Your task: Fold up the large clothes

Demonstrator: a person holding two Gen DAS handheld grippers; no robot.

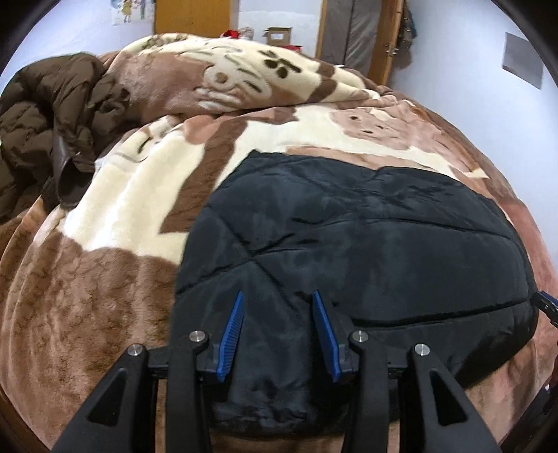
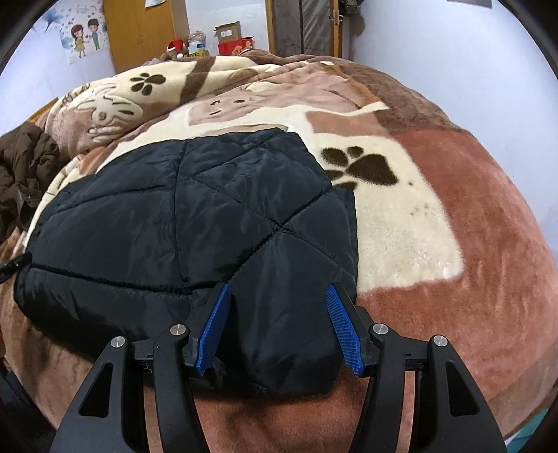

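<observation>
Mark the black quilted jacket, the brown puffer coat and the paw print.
black quilted jacket (image 1: 366, 237), left wrist view, middle panel.
brown puffer coat (image 1: 52, 104), left wrist view, bunched body.
paw print (image 2: 366, 167), right wrist view, main pad.

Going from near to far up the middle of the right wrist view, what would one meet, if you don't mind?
Right tool → black quilted jacket → paw-print blanket → cardboard box.

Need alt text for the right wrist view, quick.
A black quilted jacket lies folded on a brown and cream paw-print blanket, its near corner bunched between the blue pads of the right gripper. A brown puffer coat sits crumpled at far left.
</observation>
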